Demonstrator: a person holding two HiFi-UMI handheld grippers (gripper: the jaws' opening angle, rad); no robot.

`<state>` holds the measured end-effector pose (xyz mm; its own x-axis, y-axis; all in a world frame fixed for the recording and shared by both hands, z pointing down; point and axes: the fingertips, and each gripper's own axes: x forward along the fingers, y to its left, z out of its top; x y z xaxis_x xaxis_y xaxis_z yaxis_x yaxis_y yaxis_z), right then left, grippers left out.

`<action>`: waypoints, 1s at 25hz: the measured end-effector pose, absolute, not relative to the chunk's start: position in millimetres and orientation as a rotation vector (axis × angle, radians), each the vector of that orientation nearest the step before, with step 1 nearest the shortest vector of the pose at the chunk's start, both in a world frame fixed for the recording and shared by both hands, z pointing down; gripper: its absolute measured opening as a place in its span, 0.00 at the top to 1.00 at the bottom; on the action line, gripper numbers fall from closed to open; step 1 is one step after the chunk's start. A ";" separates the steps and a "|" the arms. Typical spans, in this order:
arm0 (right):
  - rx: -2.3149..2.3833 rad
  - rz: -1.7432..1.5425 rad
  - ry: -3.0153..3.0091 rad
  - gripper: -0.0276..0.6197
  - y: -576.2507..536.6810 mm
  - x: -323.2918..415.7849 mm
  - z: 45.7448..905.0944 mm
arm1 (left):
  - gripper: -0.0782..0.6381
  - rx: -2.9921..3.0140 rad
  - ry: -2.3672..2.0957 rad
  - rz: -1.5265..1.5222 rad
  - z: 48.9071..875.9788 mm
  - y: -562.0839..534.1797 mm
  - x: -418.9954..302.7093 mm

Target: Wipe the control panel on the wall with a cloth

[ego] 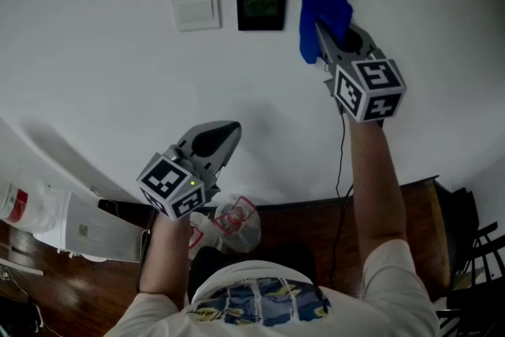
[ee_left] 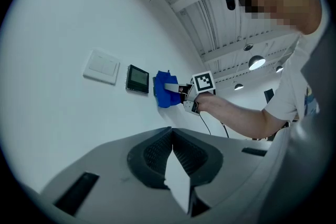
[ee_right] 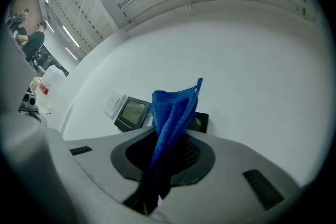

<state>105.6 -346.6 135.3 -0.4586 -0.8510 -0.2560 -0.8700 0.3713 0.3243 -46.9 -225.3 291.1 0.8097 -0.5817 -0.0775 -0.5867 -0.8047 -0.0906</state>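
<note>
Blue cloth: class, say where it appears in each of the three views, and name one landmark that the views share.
Head view: cloth upper right of centre, in the jaws of the right gripper.
Left gripper view: cloth near centre, mid-height.
Right gripper view: cloth at centre, rising from between the jaws.
Shared landmark: the dark control panel, just left of the cloth in all three.
</note>
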 end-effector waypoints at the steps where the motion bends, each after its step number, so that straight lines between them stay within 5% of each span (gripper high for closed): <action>1: -1.630 0.645 2.549 0.84 -346.7 114.6 135.2 | 0.88 -2.884 0.928 0.066 292.0 -224.8 -45.8; 15: -1.750 0.571 2.454 0.84 -353.2 177.2 135.8 | 0.88 -2.904 0.907 0.060 295.0 -222.6 -36.6; 25: -1.427 0.649 2.572 0.84 -310.1 78.6 122.0 | 0.88 -2.900 0.904 0.043 297.5 -221.1 -39.4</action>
